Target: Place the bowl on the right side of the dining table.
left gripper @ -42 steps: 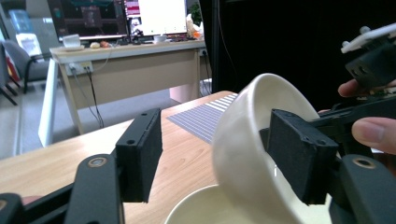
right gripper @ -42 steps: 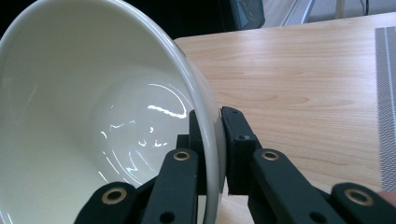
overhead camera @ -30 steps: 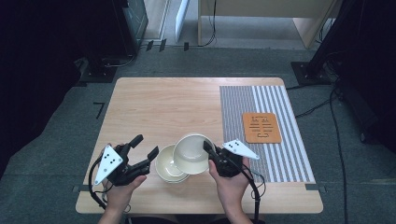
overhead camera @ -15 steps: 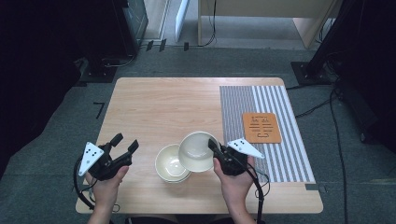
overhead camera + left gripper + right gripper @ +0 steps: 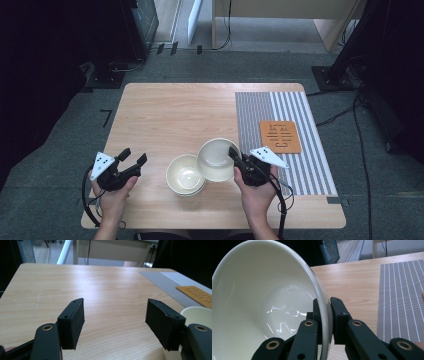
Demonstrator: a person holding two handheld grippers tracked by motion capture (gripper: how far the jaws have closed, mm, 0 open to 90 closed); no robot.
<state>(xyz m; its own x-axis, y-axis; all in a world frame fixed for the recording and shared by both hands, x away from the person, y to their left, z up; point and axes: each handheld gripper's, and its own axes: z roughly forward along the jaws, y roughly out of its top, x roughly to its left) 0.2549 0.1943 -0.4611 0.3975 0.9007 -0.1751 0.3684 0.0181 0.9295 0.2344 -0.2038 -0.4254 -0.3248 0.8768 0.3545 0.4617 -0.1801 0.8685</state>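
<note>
Since a second ago, the left gripper (image 5: 133, 161) has drawn back from the bowls toward the table's left front corner, and the right gripper (image 5: 234, 154) has lifted its bowl a little higher and further right. We see the right gripper's jaws clamped on the rim of a glossy cream ceramic bowl (image 5: 216, 159), held tilted above the pale wooden table (image 5: 170, 110), overlapping a second cream bowl (image 5: 185, 173) that rests on the wood just beside it. The left gripper's jaws stand wide apart over bare wood, holding nothing. We judge the step in hand to be separating the bowls; next the lifted bowl needs a clear landing spot. To the right lies a grey striped placemat (image 5: 295, 150) carrying an orange square coaster (image 5: 280, 136), which takes up part of that space.
</note>
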